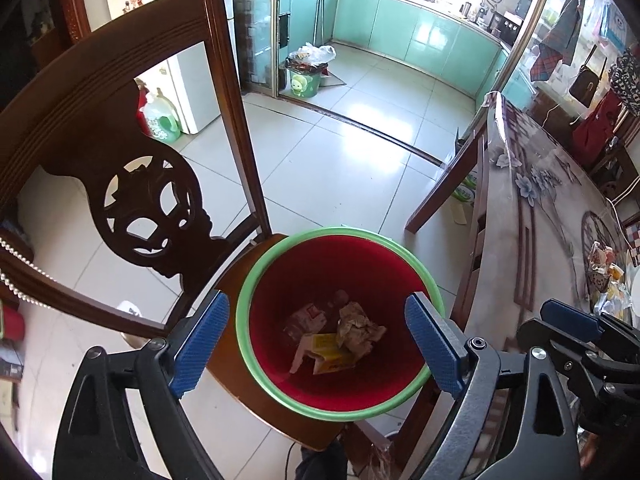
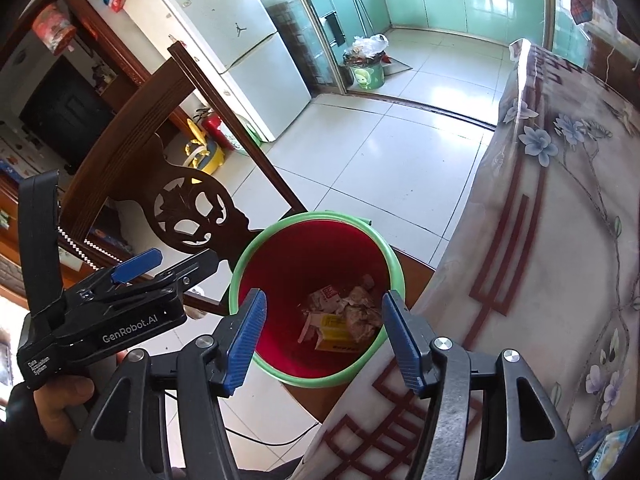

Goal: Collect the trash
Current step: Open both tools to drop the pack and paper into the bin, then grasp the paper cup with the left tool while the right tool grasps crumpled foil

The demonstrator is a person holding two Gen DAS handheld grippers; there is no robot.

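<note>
A red bin with a green rim (image 1: 260,280) (image 2: 394,268) stands on a wooden chair seat (image 1: 236,276). In it lie crumpled brown paper (image 1: 358,328) (image 2: 362,314), a yellow carton (image 1: 330,352) (image 2: 336,330) and a white-red wrapper (image 1: 304,318) (image 2: 326,294). My left gripper (image 1: 316,344) is open and empty above the bin; it also shows in the right wrist view (image 2: 156,264). My right gripper (image 2: 324,340) is open and empty above the bin's near side; it shows in the left wrist view (image 1: 576,320). More trash (image 1: 604,268) lies on the table at right.
The chair back (image 1: 132,152) (image 2: 188,208) rises left of the bin. A table with a floral cover (image 1: 532,208) (image 2: 560,240) is at the right, close to the bin. A green kitchen bin (image 1: 304,80) (image 2: 366,68) stands far off on the tiled floor (image 1: 332,160).
</note>
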